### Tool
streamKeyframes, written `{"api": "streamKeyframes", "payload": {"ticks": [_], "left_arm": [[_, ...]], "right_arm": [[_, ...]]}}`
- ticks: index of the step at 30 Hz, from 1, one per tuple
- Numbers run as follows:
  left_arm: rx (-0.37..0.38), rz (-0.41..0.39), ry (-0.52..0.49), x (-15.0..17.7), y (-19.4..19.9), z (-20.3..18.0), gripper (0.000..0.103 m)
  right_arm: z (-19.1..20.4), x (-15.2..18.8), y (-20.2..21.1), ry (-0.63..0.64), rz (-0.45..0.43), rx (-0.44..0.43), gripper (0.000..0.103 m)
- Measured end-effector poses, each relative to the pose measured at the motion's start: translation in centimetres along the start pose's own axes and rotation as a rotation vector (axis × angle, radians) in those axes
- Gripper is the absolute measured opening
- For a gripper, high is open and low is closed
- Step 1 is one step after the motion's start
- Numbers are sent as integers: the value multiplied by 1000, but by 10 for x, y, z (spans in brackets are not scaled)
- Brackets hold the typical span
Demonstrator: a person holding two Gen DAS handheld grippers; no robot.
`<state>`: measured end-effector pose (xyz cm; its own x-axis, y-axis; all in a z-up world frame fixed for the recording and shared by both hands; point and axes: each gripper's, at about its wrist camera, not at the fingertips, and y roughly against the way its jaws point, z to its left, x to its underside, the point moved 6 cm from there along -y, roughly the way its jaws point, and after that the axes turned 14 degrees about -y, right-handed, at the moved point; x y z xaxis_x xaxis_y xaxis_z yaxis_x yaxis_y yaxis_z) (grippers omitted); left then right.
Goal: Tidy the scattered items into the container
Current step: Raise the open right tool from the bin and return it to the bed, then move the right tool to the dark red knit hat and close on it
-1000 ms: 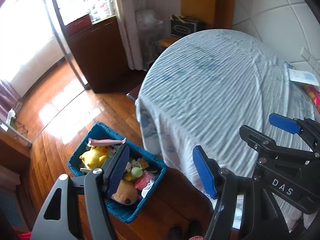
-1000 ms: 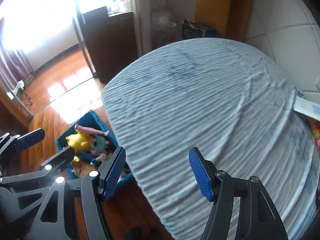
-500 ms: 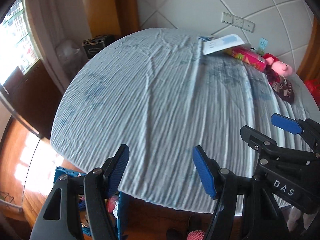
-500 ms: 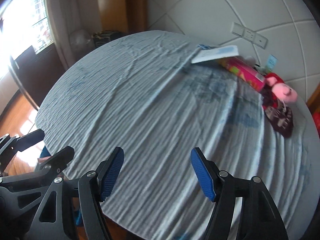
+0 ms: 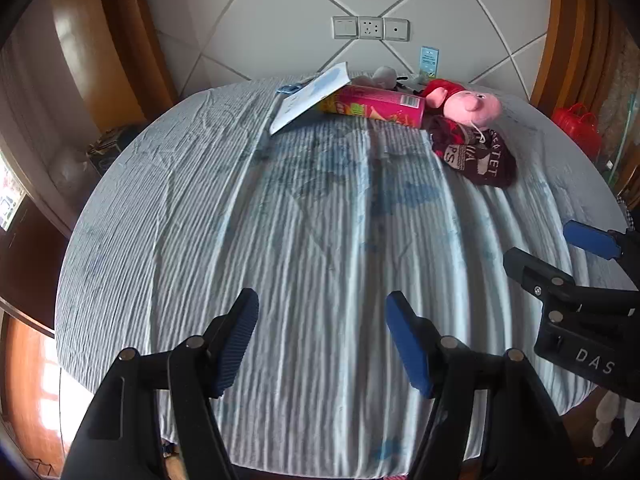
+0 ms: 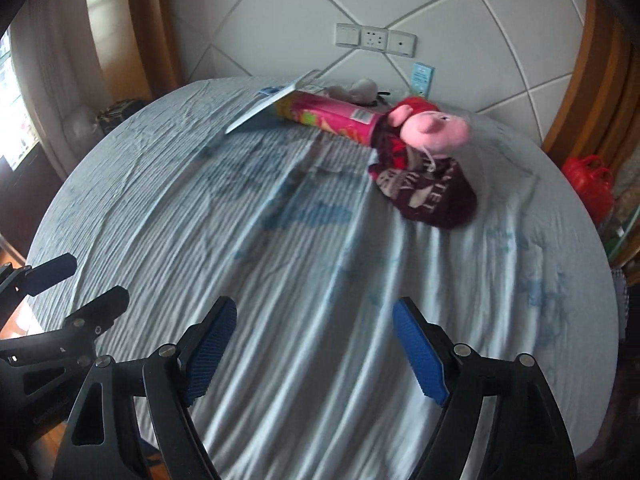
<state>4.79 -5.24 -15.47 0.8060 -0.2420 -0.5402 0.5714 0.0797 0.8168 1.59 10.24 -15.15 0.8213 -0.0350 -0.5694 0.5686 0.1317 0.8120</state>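
Note:
Scattered items lie at the far end of the bed: a pink pig plush, a pink snack tube, a white booklet leaning on the tube, a dark red knit cap and a grey plush behind. My left gripper and right gripper are open and empty over the near part of the bed, far from the items. The container is out of view.
A padded white headboard with wall sockets stands behind the items. A red bag sits at the right of the bed. Wooden trim and a curtain flank the left side. The striped sheet between grippers and items is bare.
Both grippers swung up and right from the blue toy bin on the floor to face the head of the bed. The bin left view; the scattered items came into view.

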Motion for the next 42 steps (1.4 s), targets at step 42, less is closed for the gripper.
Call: {"api": "streamKeyframes", "payload": {"ticks": [42], "left_arm": [[222, 99, -149, -205, -219, -131, 65]], "right_arm": [[-188, -158, -162, -203, 175, -58, 87]]}}
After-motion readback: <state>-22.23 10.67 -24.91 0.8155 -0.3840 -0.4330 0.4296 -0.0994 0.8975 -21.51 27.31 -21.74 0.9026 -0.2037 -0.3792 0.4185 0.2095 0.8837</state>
